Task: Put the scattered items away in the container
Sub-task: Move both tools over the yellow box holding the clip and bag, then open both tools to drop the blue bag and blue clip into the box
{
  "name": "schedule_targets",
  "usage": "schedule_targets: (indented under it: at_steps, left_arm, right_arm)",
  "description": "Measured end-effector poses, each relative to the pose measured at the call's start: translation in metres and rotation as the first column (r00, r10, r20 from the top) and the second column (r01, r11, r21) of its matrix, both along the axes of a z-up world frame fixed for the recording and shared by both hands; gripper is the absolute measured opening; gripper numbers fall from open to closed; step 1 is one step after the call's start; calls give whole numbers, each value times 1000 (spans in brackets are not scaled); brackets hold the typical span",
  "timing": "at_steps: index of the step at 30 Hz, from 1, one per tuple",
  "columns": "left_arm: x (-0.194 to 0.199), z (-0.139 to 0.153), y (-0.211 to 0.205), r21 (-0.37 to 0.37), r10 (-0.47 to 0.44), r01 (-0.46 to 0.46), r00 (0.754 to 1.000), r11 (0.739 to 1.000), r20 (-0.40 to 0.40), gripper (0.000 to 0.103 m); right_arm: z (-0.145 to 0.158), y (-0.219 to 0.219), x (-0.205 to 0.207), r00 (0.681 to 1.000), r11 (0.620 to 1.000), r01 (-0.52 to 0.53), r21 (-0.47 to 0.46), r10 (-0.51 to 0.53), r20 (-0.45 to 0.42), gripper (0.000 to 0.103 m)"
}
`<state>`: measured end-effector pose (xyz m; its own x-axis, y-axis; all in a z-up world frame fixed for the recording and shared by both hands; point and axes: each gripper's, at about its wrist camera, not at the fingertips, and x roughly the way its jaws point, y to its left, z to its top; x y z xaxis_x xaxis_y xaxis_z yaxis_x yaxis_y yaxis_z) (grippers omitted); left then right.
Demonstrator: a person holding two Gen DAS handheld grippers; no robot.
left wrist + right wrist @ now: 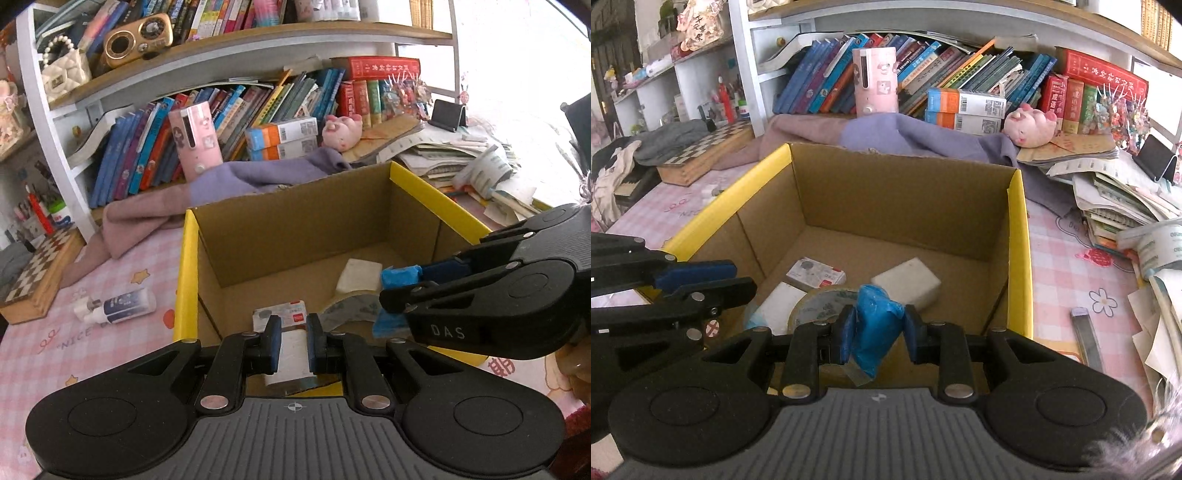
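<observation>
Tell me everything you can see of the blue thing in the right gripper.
The blue packet looks like something wrapped in crinkled, glossy blue plastic, with a clear loose flap at its lower end. It stands roughly upright, slightly tilted, pinched between the pads of the right gripper. It hangs over the near edge of the cardboard box, above a tape roll, without visibly touching either.

One cardboard box [905, 192], two white blocks [907, 282], one tape roll [820, 302], perhaps one card pack [816, 275].

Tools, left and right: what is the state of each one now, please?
Left tool: closed, nothing seen in its grip.
Right tool: closed on a blue wrapped packet.
</observation>
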<state>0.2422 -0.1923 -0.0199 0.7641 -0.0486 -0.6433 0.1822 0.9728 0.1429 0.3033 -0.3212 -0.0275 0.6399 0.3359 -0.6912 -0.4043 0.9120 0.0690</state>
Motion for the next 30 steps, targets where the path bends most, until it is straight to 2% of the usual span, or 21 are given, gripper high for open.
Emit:
schedule_targets:
  at_steps: [2,3,4,5,6,8,10,11,20,30]
  left_arm:
    - [-1,0,-1,11,6,-6,1000,1000,8,17]
    - [-2,1,-1,14,8,-8,1000,1000,12,22]
    - [-4,2,-1,20,14,-15,1000,1000,20,26]
    - [-6,3,-1,26,24,-25,999,999,33,42]
    - [-8,4,0,31,39,-41,998,999,50,51]
    - [-14,8,4,27,69,-71,995,997,77,63]
    - [-19,13,11,-8,90,-89,991,996,97,73]
    - [-23,15,13,-23,97,-95,989,995,113,78]
    - [-44,25,14,20,73,-79,975,997,208,85]
    - [-74,32,47,-3,62,-63,969,998,240,90]
  right_arm:
    - [0,0,0,1000,1000,2,-1,-2,2,26]
    - [1,0,-1,1000,1000,4,-2,-4,5,27]
    - [2,0,-1,1000,1000,3,2,-3,10,33]
    - [4,0,-3,1000,1000,0,10,0,19,37]
    - [6,0,-5,1000,1000,-3,12,2,30,41]
    - [9,1,-8,999,1000,2,2,-2,50,44]
    - [13,-3,-11,998,1000,23,16,-24,62,57]
    - [14,-6,-13,997,999,31,27,-33,66,58]
    - [30,-3,-36,988,997,69,24,-72,135,60]
    - [40,21,-67,974,990,137,9,-137,182,72]
